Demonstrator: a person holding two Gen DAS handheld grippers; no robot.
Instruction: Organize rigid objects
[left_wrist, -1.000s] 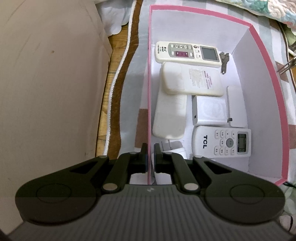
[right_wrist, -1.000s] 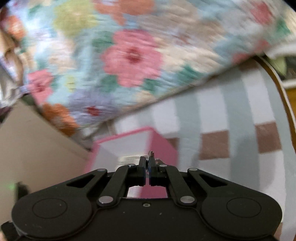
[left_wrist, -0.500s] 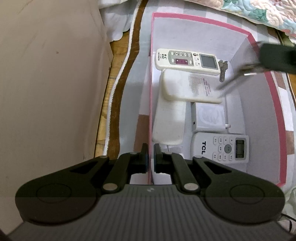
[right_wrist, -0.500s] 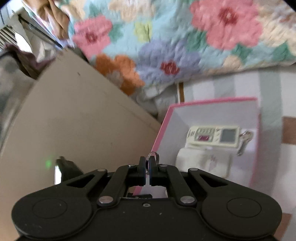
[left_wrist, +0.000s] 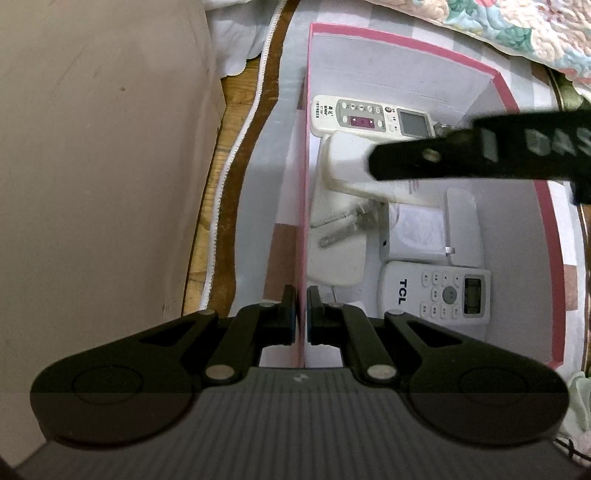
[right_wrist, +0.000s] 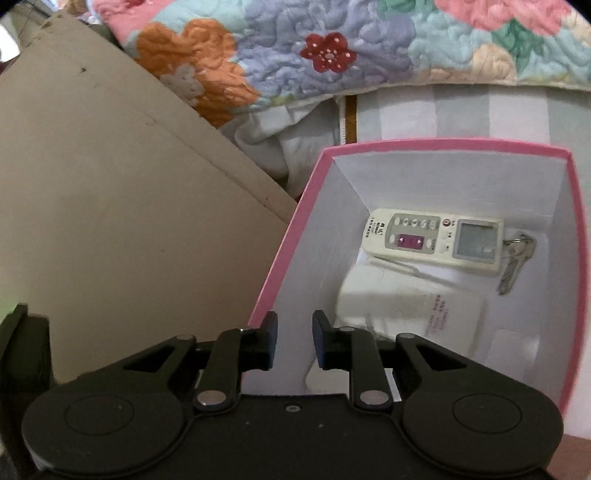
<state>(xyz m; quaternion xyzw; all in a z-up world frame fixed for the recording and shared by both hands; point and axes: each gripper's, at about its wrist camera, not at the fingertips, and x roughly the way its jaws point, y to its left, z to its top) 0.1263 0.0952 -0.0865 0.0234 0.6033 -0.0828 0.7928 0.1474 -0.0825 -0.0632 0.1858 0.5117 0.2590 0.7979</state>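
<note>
- Left claw (left_wrist: 301, 314) is clamped on the near wall of the pink box (left_wrist: 517, 86), pinning it on the bed.
- Right claw (right_wrist: 294, 341) has just been opening. Its pads stand apart over the box with nothing between them.
- Left view shows a blurry key (left_wrist: 345, 227) over the plain white remote (left_wrist: 336, 258), under the right claw's arm. I can't tell if it's landed or is mid-drop.
- Could go wrong: the key may bounce or slide into a gap between remotes and get buried. The right claw sits low inside the box, so pulling out carelessly could catch the wall.
- If the left grip slips, the light box could shift on the soft bed.
- Only the left view shows that key, the TCL remote (left_wrist: 436, 297) and the white charger blocks.
- Only the right view shows the other keys (right_wrist: 515, 258) clearly, beside the buttoned remote (right_wrist: 432, 240) at the far wall, plus the floral quilt (right_wrist: 369, 44) behind.
</note>
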